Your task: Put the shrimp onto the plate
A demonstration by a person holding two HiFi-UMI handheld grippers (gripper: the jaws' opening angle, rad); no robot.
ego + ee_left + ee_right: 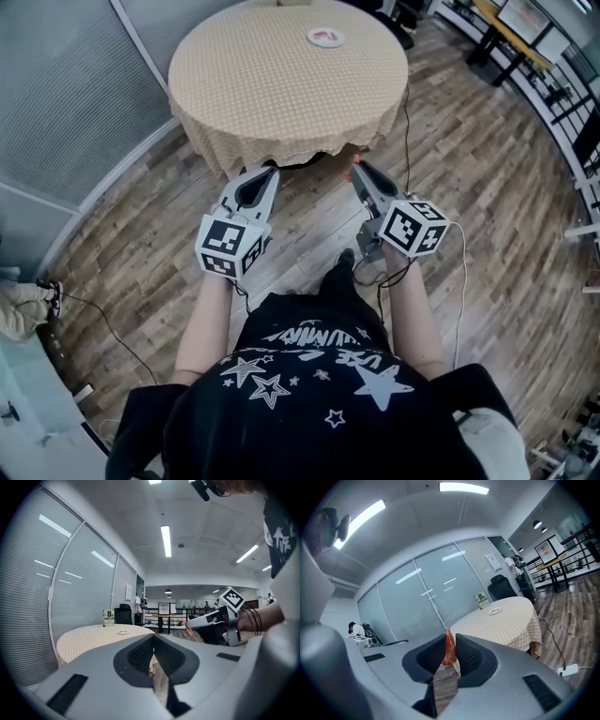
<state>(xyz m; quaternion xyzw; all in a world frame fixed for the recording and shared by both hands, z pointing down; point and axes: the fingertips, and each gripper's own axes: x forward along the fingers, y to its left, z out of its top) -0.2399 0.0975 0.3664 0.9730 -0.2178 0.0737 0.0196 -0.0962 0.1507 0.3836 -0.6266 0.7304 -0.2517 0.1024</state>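
The right gripper [450, 645] pinches the orange shrimp [449, 652], the left gripper [153, 644] is closed and empty, both well short of the plate [325, 37] on the round table [253, 94].

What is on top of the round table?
A small plate with something reddish on it, too small to identify, and an upright sign card. The checked cloth covers the tabletop itself.
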